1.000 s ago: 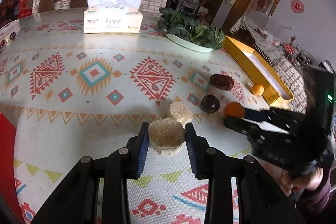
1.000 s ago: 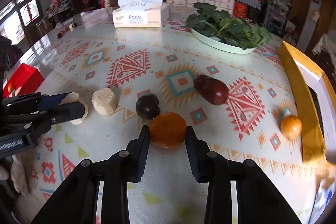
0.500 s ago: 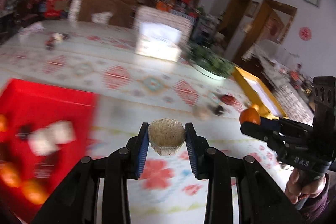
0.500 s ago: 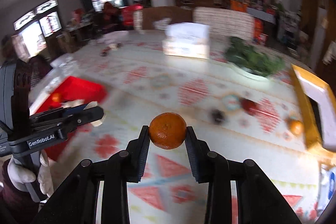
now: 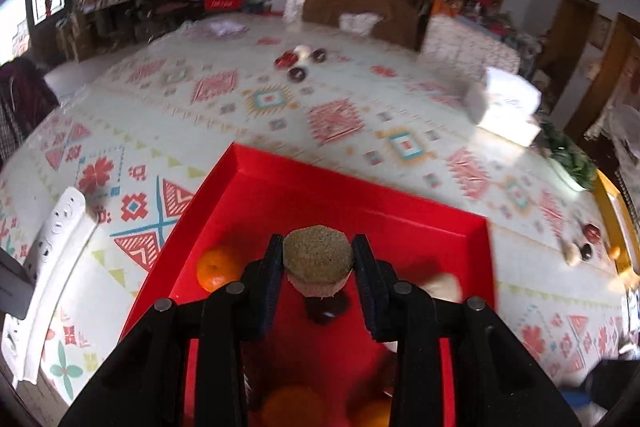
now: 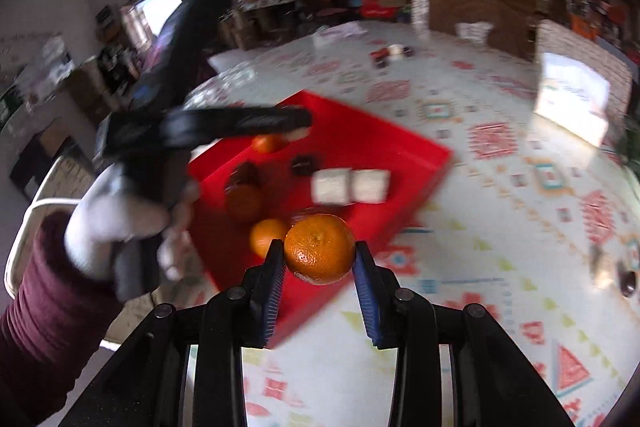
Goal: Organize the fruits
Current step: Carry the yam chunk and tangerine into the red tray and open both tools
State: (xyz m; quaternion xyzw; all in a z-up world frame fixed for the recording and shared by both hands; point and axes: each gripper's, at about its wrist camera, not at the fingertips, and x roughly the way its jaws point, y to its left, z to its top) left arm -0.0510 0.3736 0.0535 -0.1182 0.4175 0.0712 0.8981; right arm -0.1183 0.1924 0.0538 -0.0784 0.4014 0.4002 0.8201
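Note:
My left gripper (image 5: 318, 259) is shut on a beige round chunk (image 5: 318, 257) and holds it above the red tray (image 5: 344, 195). An orange (image 5: 214, 267) and a dark fruit (image 5: 326, 307) lie in the tray below it. My right gripper (image 6: 319, 257) is shut on an orange (image 6: 319, 249), above the tray's near corner (image 6: 420, 163). In the right wrist view the tray holds oranges (image 6: 266, 235), dark fruits (image 6: 246, 173) and two pale chunks (image 6: 350, 185). The left gripper (image 6: 298, 127) shows there over the tray's far side.
A white power strip (image 5: 52, 267) lies left of the tray. A tissue box (image 5: 506, 111) stands to the right. Several loose fruits (image 5: 586, 247) lie far right by a yellow box (image 5: 618, 211). Small items (image 5: 300, 61) sit at the table's far side.
Both grippers have swung left from the loose fruits to the red tray, each still holding its piece. The left one is now over the tray, the right one at its corner.

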